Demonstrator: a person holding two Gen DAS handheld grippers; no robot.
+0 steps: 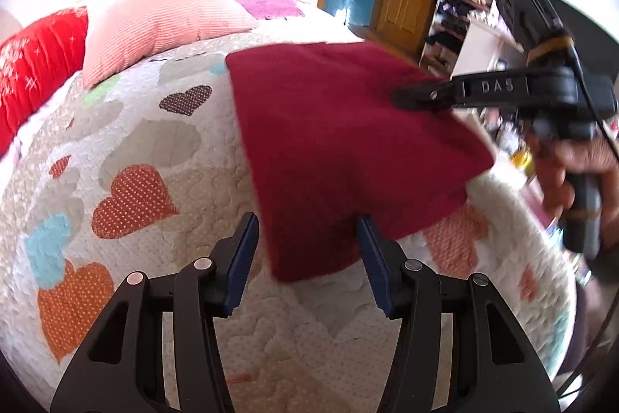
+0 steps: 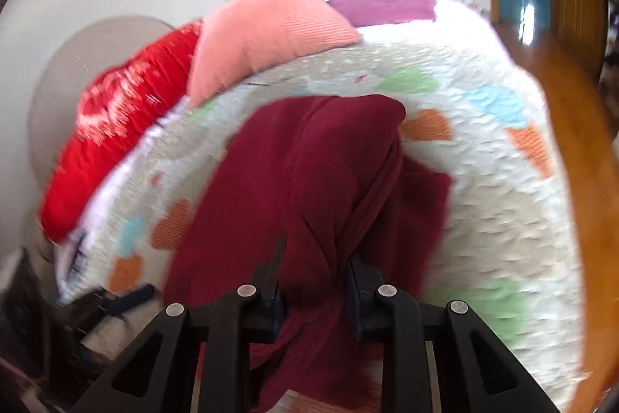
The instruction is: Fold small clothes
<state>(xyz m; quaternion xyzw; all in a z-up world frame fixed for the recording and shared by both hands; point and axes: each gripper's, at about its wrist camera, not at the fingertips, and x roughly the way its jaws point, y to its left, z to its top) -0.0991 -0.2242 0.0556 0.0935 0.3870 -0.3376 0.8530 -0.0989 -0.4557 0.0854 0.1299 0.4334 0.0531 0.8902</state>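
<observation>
I see a dark red cloth raised above a quilt patterned with hearts, which covers a bed. My left gripper is spread wide and grasps nothing; the cloth's lowest corner hangs between its two fingers, close to the right-hand one. My right gripper reaches in from the right in the left wrist view, clenched on the cloth's right edge, with a person's hand around its handle. In the right wrist view, the right gripper has bunched red fabric pinched between its fingers, and the rest of the cloth drapes over the quilt. A pink pillow and a red pillow lie at the far end of the bed.
</observation>
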